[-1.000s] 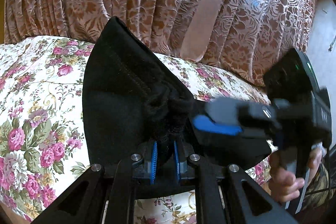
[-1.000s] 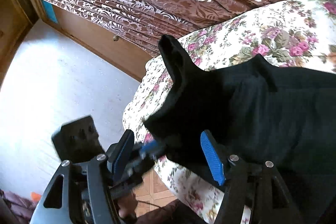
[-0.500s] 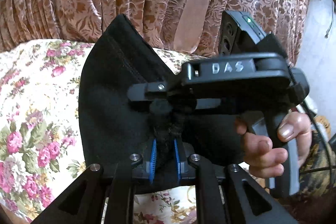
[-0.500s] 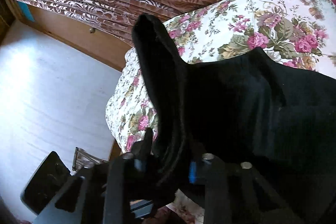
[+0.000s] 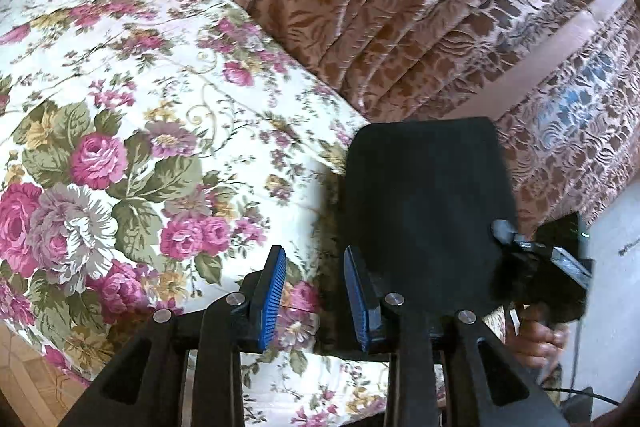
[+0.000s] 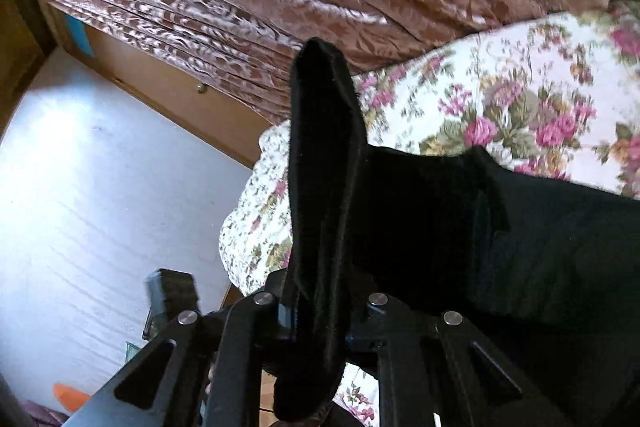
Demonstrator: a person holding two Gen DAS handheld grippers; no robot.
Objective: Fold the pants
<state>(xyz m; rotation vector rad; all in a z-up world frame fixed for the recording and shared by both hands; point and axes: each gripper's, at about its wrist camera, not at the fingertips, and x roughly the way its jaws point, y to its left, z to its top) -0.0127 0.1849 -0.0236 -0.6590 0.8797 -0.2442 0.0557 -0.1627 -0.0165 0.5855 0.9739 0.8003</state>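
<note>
The black pants [image 5: 424, 195] hang over the edge of the floral bedspread [image 5: 132, 131]. In the left wrist view my left gripper [image 5: 316, 287] is open and empty, its blue pads just left of the cloth. In the right wrist view my right gripper [image 6: 320, 311] is shut on a bunched black edge of the pants [image 6: 324, 187], which stands up between the fingers; the rest of the garment spreads to the right. The right gripper also shows at the right of the left wrist view [image 5: 548, 267], holding the cloth's edge.
Brown patterned curtains [image 5: 400, 7] hang behind the bed. A white floor [image 6: 100, 187] and a wooden skirting lie below the bed's edge in the right wrist view. An orange object [image 6: 68, 397] lies at the lower left.
My left gripper let go of the pants and opened, moving to the left of them. My right gripper closed on the same bunched edge and holds it.
</note>
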